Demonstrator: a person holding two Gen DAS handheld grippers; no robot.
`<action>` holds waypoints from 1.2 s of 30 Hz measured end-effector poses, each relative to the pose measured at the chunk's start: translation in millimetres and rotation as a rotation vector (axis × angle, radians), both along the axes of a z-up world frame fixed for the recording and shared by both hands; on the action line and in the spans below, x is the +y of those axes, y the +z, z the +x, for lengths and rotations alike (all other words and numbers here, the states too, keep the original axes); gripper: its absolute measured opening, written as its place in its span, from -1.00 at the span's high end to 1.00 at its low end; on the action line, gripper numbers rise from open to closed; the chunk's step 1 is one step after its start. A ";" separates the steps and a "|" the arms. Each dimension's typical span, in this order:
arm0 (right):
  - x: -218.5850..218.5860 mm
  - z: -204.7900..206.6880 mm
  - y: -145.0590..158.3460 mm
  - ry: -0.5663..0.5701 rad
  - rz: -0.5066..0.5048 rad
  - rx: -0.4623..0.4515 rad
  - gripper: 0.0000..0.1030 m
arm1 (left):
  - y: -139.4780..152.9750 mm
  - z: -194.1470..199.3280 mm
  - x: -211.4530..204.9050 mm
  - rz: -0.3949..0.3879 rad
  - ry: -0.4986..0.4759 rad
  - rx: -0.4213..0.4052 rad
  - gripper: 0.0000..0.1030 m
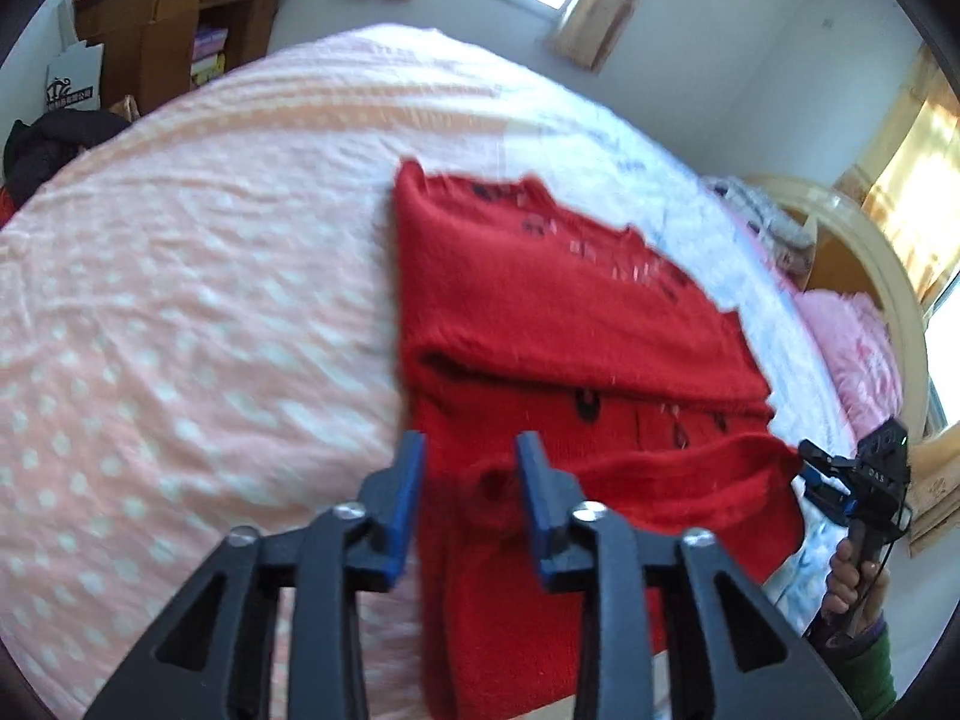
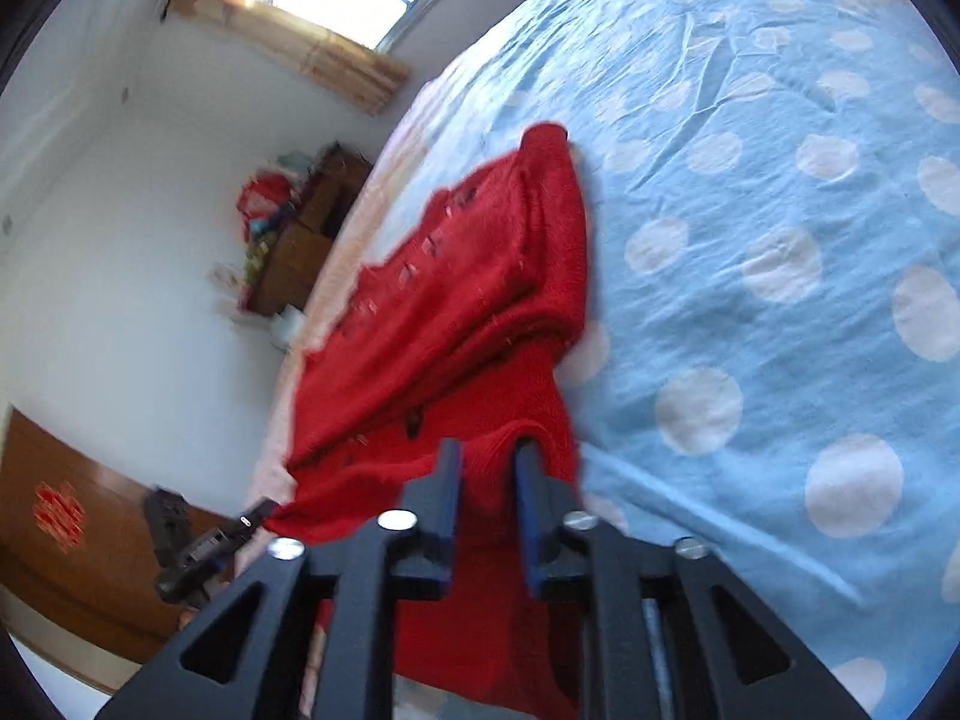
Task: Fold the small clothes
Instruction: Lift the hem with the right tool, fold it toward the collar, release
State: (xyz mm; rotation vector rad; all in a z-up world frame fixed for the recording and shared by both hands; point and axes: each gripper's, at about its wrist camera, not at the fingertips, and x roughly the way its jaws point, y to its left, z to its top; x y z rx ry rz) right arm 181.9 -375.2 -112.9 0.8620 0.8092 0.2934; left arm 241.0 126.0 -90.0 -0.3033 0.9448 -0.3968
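A red knitted sweater [image 1: 558, 312] with dark and pale marks lies on the bed, partly folded, its near hem lifted. My left gripper [image 1: 471, 450] grips the sweater's near left edge, cloth bunched between its blue pads. My right gripper [image 2: 486, 459] grips the near right edge of the sweater [image 2: 456, 312], cloth between its fingers. The right gripper also shows in the left wrist view [image 1: 840, 474], at the sweater's right corner. The left gripper shows in the right wrist view [image 2: 240, 531], at the left corner.
The bed has a pink dotted sheet [image 1: 180, 300] on the left and a blue dotted sheet [image 2: 780, 240] on the right. A wooden desk [image 1: 174, 30] stands beyond the bed. A curved headboard [image 1: 870, 264] and pink pillow [image 1: 852, 348] are at right.
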 end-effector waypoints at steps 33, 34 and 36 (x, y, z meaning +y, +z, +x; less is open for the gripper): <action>28.2 -45.8 14.1 0.010 -0.157 -0.083 -0.02 | -28.9 -18.4 -34.6 0.095 -0.070 -0.123 0.48; 27.8 -46.0 14.5 0.008 -0.164 -0.084 -0.01 | -28.6 -19.2 -33.5 0.087 -0.068 -0.117 0.80; 28.0 -45.9 15.2 0.004 -0.187 -0.084 -0.02 | -26.1 -19.6 -30.9 0.059 -0.058 -0.114 0.84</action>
